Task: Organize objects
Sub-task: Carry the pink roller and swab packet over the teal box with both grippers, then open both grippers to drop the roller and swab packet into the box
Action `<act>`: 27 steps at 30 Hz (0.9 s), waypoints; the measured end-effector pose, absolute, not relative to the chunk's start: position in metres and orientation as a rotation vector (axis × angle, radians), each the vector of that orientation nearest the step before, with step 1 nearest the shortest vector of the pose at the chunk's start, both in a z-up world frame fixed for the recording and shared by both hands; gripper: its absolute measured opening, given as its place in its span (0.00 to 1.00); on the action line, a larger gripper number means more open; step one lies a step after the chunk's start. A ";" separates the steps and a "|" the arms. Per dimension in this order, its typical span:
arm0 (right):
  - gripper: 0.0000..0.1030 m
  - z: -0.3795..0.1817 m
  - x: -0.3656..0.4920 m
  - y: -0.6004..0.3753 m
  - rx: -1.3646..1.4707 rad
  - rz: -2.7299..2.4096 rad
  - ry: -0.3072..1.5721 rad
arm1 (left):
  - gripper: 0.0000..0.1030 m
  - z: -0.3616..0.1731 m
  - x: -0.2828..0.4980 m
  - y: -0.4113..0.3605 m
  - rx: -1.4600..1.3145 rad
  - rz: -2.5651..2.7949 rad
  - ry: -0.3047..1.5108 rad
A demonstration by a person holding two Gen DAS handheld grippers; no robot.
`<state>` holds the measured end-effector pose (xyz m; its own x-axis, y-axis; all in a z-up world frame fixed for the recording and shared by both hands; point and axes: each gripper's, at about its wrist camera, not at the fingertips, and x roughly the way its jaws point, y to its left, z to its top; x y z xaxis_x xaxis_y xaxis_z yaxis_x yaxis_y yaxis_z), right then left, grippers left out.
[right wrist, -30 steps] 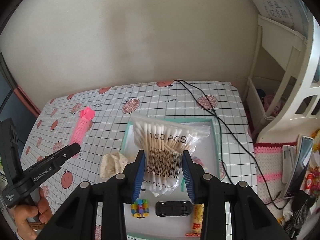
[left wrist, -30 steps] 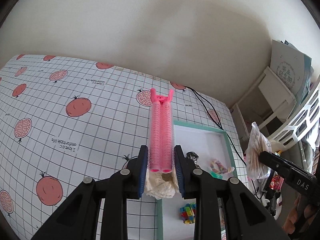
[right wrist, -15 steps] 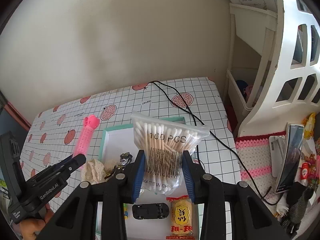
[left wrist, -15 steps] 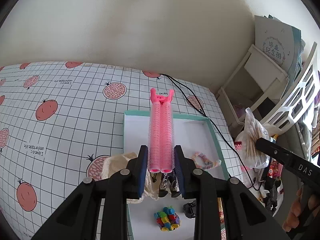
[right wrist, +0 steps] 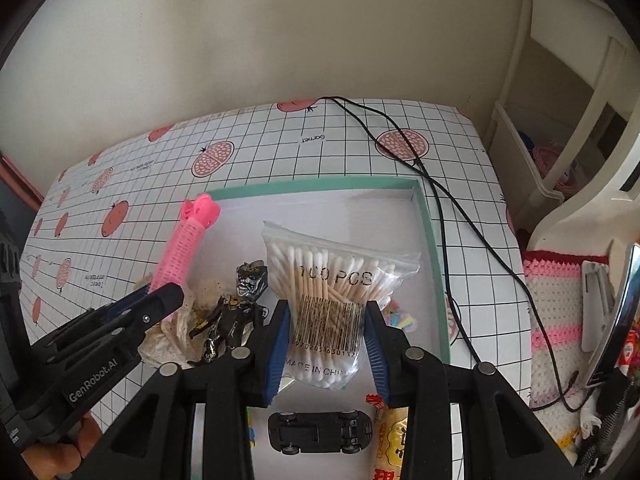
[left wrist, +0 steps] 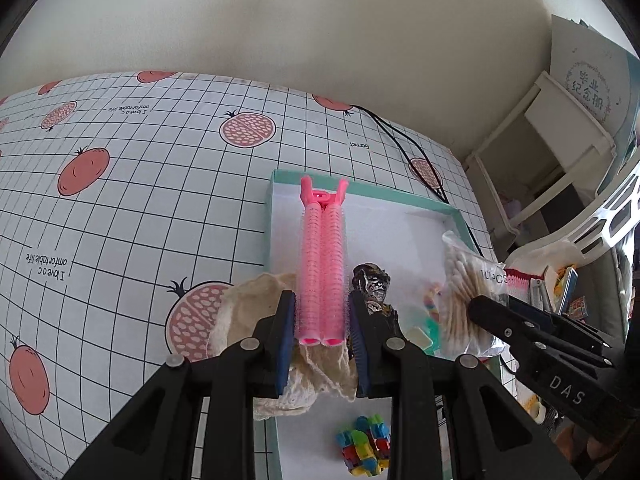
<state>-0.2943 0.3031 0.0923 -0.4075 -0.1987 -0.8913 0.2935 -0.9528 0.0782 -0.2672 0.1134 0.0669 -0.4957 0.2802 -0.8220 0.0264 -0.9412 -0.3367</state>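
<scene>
My left gripper (left wrist: 322, 330) is shut on a pink hair roller clip (left wrist: 323, 264), held over the left part of a white tray with a teal rim (left wrist: 376, 194). In the right wrist view the roller (right wrist: 182, 250) juts up from the left gripper (right wrist: 150, 304). My right gripper (right wrist: 326, 338) is shut on a clear bag of cotton swabs (right wrist: 334, 280) above the tray (right wrist: 316, 190). The bag (left wrist: 470, 280) also shows at the right of the left wrist view.
In the tray lie a dark figurine (right wrist: 236, 308), a black toy car (right wrist: 320, 432), a colourful block toy (left wrist: 364, 446), a yellow snack packet (right wrist: 394, 444) and small pastel pieces (right wrist: 400, 320). A cream cloth (left wrist: 248, 312) lies on the tray's left edge. A black cable (right wrist: 440, 200) crosses the tablecloth. White shelving (right wrist: 568, 120) stands right.
Both grippers came lower and closer over the tray with their loads still held. The swab bag moved in beside the pink roller, and the tray's contents now look larger.
</scene>
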 end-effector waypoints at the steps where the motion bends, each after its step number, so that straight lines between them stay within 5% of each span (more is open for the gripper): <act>1: 0.37 0.089 -0.295 0.302 1.511 -2.418 0.143 | 0.27 0.066 -0.267 0.115 -1.492 2.551 -0.459; 24: 0.38 0.067 -0.306 0.296 1.554 -2.448 0.168 | 0.27 0.045 -0.275 0.121 -1.543 2.515 -0.463; 27: 0.44 0.068 -0.306 0.295 1.567 -2.442 0.172 | 0.27 0.048 -0.275 0.121 -1.547 2.513 -0.461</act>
<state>-0.3062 0.2954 0.0676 -0.3991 -0.1325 -0.9073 0.2580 -0.9658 0.0275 -0.2751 0.1215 0.0478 -0.4545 0.2885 -0.8427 0.0292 -0.9408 -0.3378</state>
